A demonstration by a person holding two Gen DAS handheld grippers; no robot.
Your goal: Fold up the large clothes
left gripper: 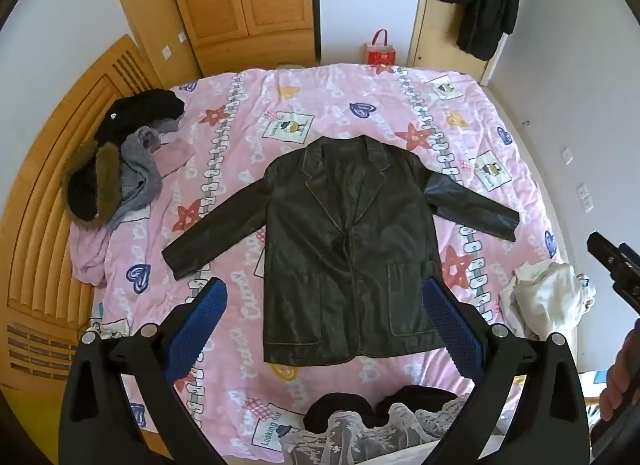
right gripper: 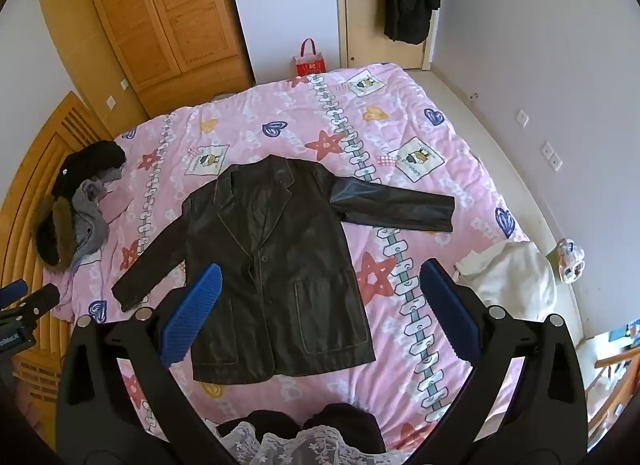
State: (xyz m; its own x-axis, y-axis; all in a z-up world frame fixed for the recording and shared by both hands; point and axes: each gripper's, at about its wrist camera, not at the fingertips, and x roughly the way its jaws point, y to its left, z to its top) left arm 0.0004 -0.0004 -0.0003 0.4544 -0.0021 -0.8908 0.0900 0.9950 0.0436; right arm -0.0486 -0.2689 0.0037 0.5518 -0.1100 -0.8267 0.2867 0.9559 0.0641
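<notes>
left gripper (left gripper: 324, 289) and right gripper (right gripper: 318, 273): both released, blue pads spread wide, nothing between them, both held above the bed (left gripper: 360, 105) and angled down at it. dark leather jacket (left gripper: 344, 249): lies flat, front up, buttoned, at the middle of the pink patterned bedcover, collar toward the far edge, hem toward the near edge, both sleeves spread outward. heap of dark and grey clothes (left gripper: 116, 169): at the left edge. white garment (right gripper: 508, 277): at the right edge. lace fabric (left gripper: 360, 433): at the near edge.
</notes>
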